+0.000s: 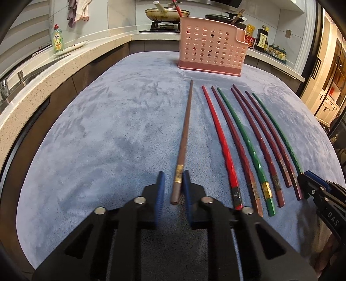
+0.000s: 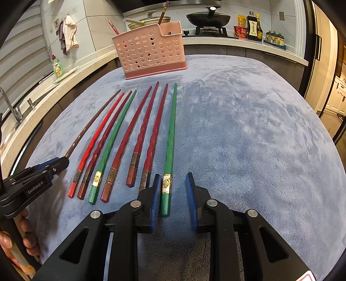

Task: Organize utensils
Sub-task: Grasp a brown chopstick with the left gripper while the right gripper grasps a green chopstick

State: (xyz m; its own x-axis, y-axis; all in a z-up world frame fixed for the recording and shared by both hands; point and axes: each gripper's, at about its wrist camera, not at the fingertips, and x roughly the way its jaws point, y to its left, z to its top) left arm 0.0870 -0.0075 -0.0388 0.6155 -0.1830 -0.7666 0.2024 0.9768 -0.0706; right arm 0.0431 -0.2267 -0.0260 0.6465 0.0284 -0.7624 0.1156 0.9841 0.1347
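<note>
Several chopsticks lie side by side on a blue-grey cloth [image 1: 108,134], thick ends toward me. My left gripper [image 1: 173,176] is open, its jaws either side of the thick end of a brown chopstick [image 1: 183,138], which lies apart at the left of the row; the right pad touches it. My right gripper [image 2: 173,179] is open around the thick end of the rightmost green chopstick [image 2: 170,140], which rests on the cloth by the left pad. A pink perforated utensil holder [image 1: 210,51] stands at the cloth's far side, also in the right wrist view [image 2: 151,51], with a red and a brown chopstick in it.
Red, dark red and green chopsticks [image 2: 121,138] fill the row between the two grippers. A stone counter with a sink and tap [image 1: 4,86] and a green soap bottle [image 1: 58,39] runs along the left. Pans [image 2: 207,18] and sauce bottles [image 2: 253,27] stand on the back counter.
</note>
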